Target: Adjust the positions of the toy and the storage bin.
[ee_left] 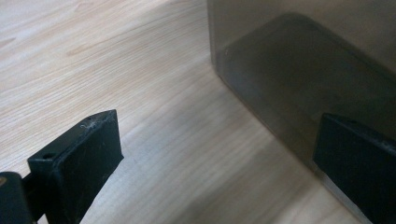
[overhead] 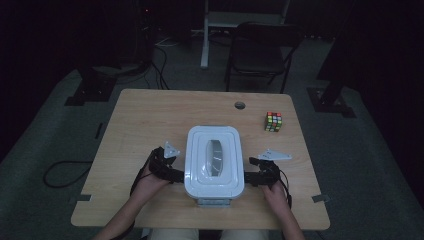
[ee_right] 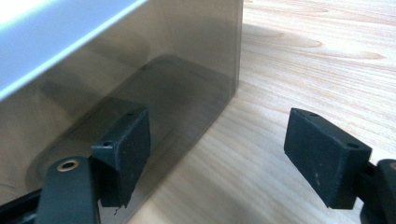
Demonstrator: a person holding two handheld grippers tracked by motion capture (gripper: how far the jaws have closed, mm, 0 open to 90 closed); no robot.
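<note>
A white-lidded box (overhead: 214, 165) with smoky see-through walls stands near the front middle of the wooden table (overhead: 150, 115). My left gripper (overhead: 178, 175) is at the box's left side and my right gripper (overhead: 251, 178) at its right side, each held by a hand. In the left gripper view the left gripper (ee_left: 215, 158) is open over bare wood, its right-hand jaw lying in front of the box wall (ee_left: 303, 70). In the right gripper view the right gripper (ee_right: 224, 156) is open too, its left-hand jaw lying against the box wall (ee_right: 140, 60). Nothing lies between either pair of jaws.
A colourful puzzle cube (overhead: 273, 121) sits at the table's back right, and a round cable hole (overhead: 240, 105) lies near the far edge. A dark chair (overhead: 260, 50) stands behind the table. Cables (overhead: 62, 172) lie on the floor at the left.
</note>
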